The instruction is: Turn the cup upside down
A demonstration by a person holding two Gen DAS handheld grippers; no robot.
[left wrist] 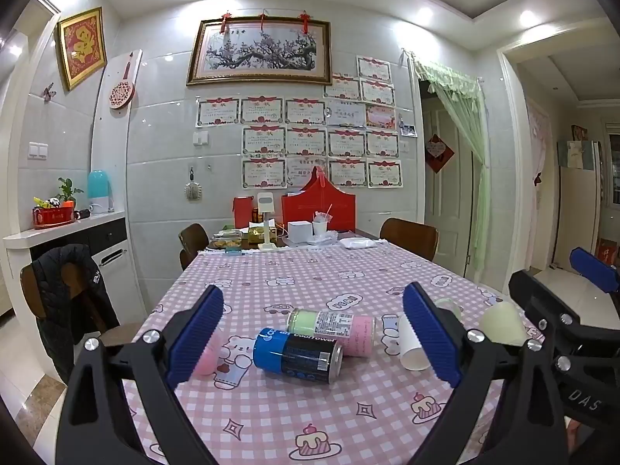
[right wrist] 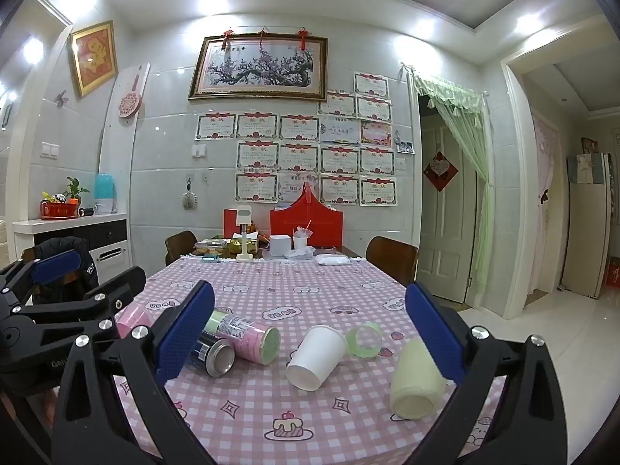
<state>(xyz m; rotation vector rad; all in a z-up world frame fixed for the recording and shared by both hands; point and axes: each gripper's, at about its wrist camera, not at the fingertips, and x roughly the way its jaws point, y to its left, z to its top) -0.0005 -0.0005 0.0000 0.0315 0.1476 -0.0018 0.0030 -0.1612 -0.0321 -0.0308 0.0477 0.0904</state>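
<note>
White paper cup (right wrist: 316, 356) lies on its side on the checked tablecloth (right wrist: 252, 410), between both grippers. Right gripper (right wrist: 310, 345) and left gripper (left wrist: 312, 333) jaws apart, empty. Pre-grasp: next, close on cup wall, then rotate mouth-down.

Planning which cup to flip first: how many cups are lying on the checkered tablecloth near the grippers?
3, all on their sides: a white paper cup in the middle, a pale yellow cup at its right, a pink cup far left, partly hidden by the left gripper.
</note>
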